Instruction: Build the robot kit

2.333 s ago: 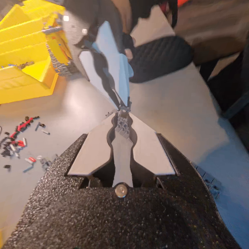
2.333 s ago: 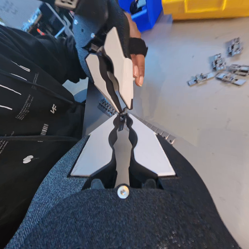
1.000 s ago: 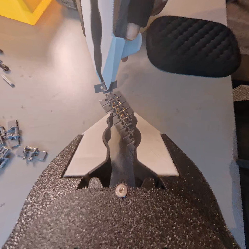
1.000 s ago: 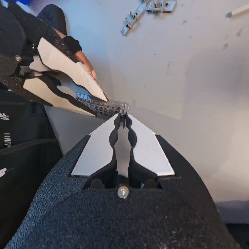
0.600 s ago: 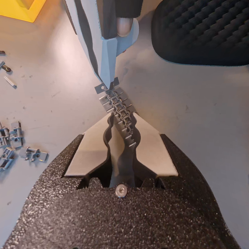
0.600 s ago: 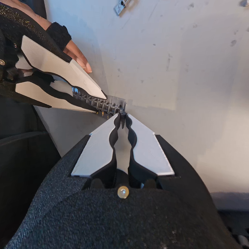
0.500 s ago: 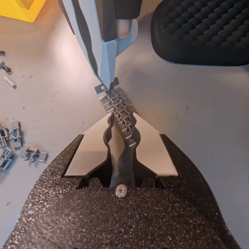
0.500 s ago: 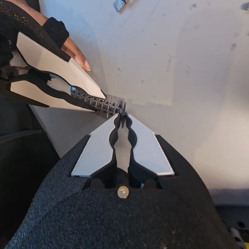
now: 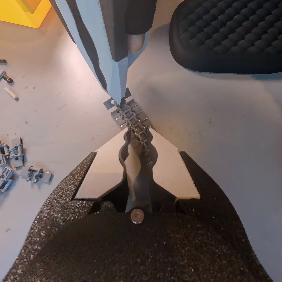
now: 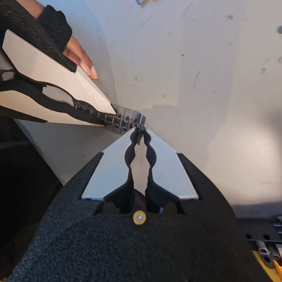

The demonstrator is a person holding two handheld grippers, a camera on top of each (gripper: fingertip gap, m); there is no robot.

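Note:
A short grey track chain of plastic links (image 9: 129,112) is stretched between my two grippers just above the grey table (image 9: 213,137). My left gripper (image 9: 138,129) is shut on the chain's near part, and several links run back between its fingers. My right gripper (image 9: 118,100) comes in from the top, shut on the chain's end link, which is turned askew. In the right wrist view my right gripper (image 10: 139,129) pinches that end link, the chain (image 10: 122,118) runs left, and the left gripper (image 10: 109,119) grips it from the left. A person's fingers (image 10: 85,67) rest on the left gripper.
Several loose grey links (image 9: 13,155) and a single link (image 9: 38,175) lie at the left, with a small pin (image 9: 11,93) farther back. A yellow bin (image 9: 22,13) stands at the top left. A black textured pad (image 9: 228,35) is at the top right. Spacing between my two grippers at the tips: around 5 cm.
Since 2.3 s ago both grippers have swung down over the table and the chain now spans flat between them. Over the last half second both holds have stayed the same, with only slight shifts.

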